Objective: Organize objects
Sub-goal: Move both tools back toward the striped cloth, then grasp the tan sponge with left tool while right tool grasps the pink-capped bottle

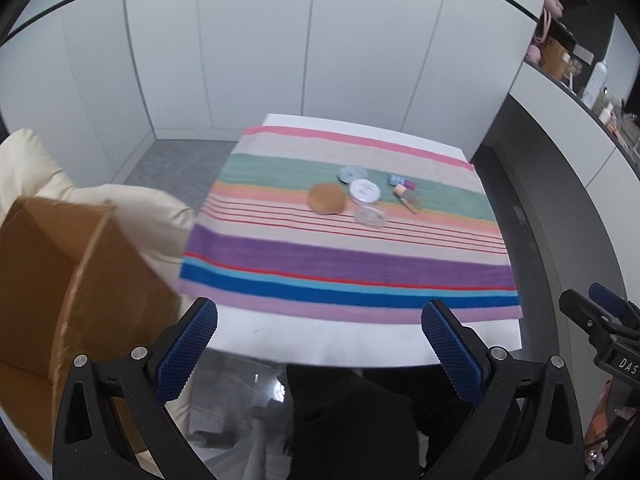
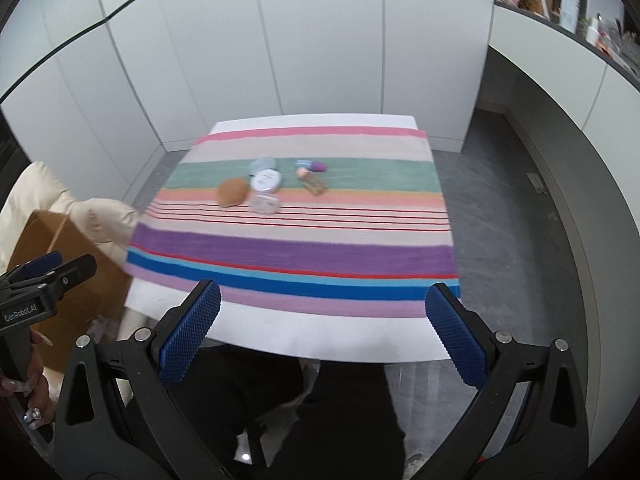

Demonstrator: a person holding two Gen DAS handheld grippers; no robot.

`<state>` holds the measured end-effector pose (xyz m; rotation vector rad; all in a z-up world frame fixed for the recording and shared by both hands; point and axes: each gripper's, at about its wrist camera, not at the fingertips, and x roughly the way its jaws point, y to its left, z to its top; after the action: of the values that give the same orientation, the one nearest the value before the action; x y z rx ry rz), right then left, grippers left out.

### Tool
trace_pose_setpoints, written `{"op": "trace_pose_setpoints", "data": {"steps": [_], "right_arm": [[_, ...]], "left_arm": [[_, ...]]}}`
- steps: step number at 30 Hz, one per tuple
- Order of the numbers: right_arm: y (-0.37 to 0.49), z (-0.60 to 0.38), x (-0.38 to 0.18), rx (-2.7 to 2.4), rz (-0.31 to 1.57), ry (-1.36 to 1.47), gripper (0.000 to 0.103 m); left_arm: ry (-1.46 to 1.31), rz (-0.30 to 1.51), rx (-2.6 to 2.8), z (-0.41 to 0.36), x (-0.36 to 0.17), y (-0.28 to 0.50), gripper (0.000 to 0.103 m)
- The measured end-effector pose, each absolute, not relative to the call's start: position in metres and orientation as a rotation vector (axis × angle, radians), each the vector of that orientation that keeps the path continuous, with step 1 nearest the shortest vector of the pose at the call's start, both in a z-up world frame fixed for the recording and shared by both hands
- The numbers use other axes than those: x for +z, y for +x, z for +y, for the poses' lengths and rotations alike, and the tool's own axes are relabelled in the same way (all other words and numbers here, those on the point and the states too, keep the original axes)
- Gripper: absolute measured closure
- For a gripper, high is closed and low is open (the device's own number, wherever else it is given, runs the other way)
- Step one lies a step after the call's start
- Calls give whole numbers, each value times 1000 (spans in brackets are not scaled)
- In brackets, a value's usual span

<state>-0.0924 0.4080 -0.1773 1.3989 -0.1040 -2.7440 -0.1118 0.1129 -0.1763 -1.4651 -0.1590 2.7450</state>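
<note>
A white table (image 2: 280,340) carries a broad striped cloth (image 2: 296,248) in pink, green, purple and blue bands, which covers most of its top and leaves a bare white margin along the near edge; to the left of the table a brown cardboard box (image 1: 60,280) sits against a cream cushion (image 1: 132,208); both grippers hang above the near edge of the table, well short of the items, the left gripper (image 1: 320,356) with its jaws wide apart and empty, the right gripper (image 2: 322,344) likewise spread and holding nothing; the small things lie clustered on the far half of the cloth, around the green and peach bands; a round brown puff (image 2: 232,191) lies leftmost, just beside a white-lidded round jar (image 2: 265,181), with a pale blue round lid (image 2: 263,165) behind the jar and a clear round container (image 2: 265,203) in front of it; to the right of these lie a small purple-capped bottle (image 2: 314,166) and a small amber bottle with a pink cap (image 2: 314,185), both on their sides
</note>
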Motion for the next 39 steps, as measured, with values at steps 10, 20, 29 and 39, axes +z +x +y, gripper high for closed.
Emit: {"op": "trace_pose_setpoints", "data": {"steps": [10,20,29,39], "right_arm": [[-154,419,-224,-2709,-106,1441,0],[-263,392,-302,-2625,-7,1449,0],[-338,369,-354,-2584,60,1431,0],[-365,352,-381,-2573,184,1353,74]], "left_arm": [[-1477,-130,2682,139,-216,-189,0],[-1661,-227,2590,133,-312,-307,1],[-1739,-191,2599,133,-364,-371,1],[-1676,26,2698,159,-367,-373,49]]}}
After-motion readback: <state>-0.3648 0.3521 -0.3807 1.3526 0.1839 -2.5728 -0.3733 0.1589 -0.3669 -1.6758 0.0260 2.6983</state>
